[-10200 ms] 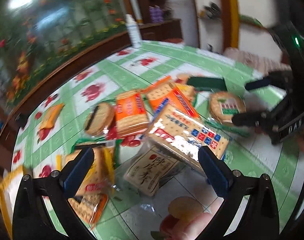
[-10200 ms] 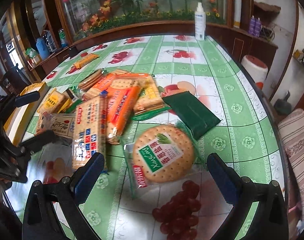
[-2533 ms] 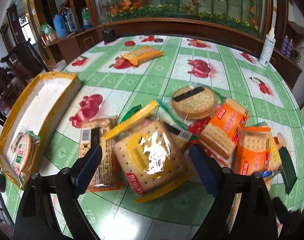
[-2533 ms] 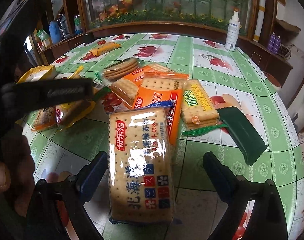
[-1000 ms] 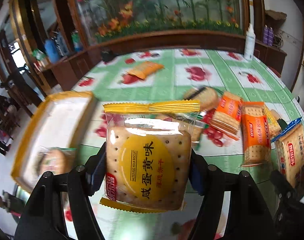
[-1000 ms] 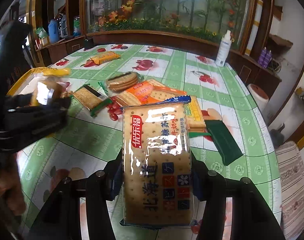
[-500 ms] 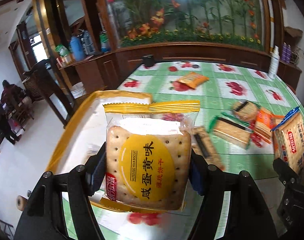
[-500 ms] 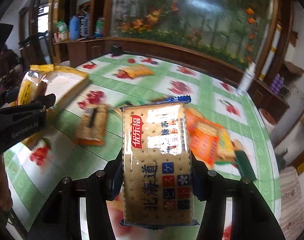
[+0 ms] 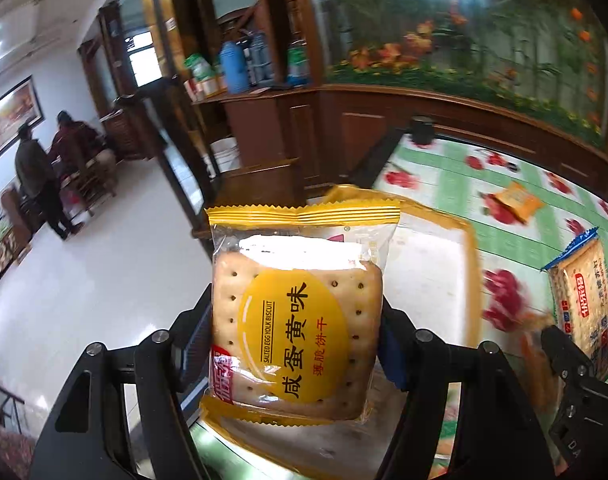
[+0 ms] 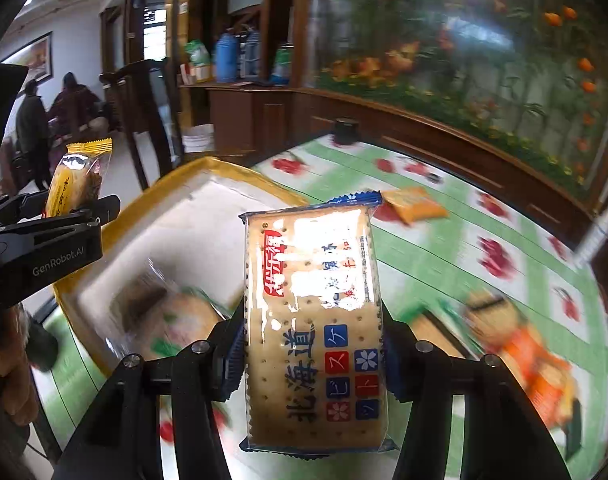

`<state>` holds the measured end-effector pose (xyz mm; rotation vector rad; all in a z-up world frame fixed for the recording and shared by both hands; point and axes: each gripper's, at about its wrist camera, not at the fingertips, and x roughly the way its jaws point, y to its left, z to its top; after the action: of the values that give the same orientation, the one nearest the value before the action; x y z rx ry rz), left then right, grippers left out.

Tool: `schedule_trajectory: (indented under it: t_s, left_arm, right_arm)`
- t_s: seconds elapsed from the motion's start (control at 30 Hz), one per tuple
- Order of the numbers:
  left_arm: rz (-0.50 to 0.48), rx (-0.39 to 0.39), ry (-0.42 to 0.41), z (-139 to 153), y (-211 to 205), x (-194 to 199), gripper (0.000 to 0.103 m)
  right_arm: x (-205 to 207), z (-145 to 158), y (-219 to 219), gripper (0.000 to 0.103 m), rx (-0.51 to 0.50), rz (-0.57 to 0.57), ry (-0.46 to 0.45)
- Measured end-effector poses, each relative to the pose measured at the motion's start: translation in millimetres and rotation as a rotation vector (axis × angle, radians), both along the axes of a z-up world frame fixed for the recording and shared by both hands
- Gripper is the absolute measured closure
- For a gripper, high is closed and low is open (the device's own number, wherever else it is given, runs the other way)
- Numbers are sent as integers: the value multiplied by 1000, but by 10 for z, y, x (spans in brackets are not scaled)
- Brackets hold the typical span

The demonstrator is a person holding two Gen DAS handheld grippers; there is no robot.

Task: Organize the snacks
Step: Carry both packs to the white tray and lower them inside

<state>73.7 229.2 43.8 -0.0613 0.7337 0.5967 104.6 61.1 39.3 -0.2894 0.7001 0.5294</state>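
Note:
My left gripper [image 9: 295,340] is shut on a yellow salted egg yolk biscuit pack [image 9: 297,320], held upright above the near end of the yellow-rimmed white tray [image 9: 436,276]. My right gripper [image 10: 310,364] is shut on a long blue-edged cracker pack [image 10: 312,320], held over the same tray [image 10: 183,236]. A round biscuit pack [image 10: 171,316] lies in the tray, blurred. In the right wrist view the left gripper [image 10: 69,210] with its yellow pack [image 10: 77,180] shows at the left. The right gripper's cracker pack [image 9: 582,300] shows at the right of the left wrist view.
The tray sits at the left end of the green fruit-print table [image 10: 444,248]. An orange snack pack [image 10: 414,202] lies far back; blurred orange packs [image 10: 544,376] lie at right. A wooden chair [image 10: 143,120] and sideboard stand beyond the table; two people [image 9: 51,164] are far off.
Both grippers have swung left with their packs, from over the snack pile to over the tray at the table's end. Grips are unchanged.

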Motion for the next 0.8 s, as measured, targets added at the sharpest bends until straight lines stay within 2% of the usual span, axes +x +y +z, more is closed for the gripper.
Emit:
schedule_trajectory:
  t_s: [0.2, 0.4, 0.6, 0.8]
  left_arm:
    - [40, -5, 39, -196, 201, 95, 34]
    - [44, -10, 92, -401, 272, 263, 33]
    - [47, -16, 127, -498, 302, 340, 33]
    - [55, -35, 140, -523, 345, 370, 33]
  right_arm:
    - [287, -103, 563, 47, 44, 78, 73]
    - [596, -317, 920, 47, 61, 113, 171]
    - [741, -526, 1051, 47, 32, 127, 234]
    - [804, -590, 1073, 47, 23, 130, 253]
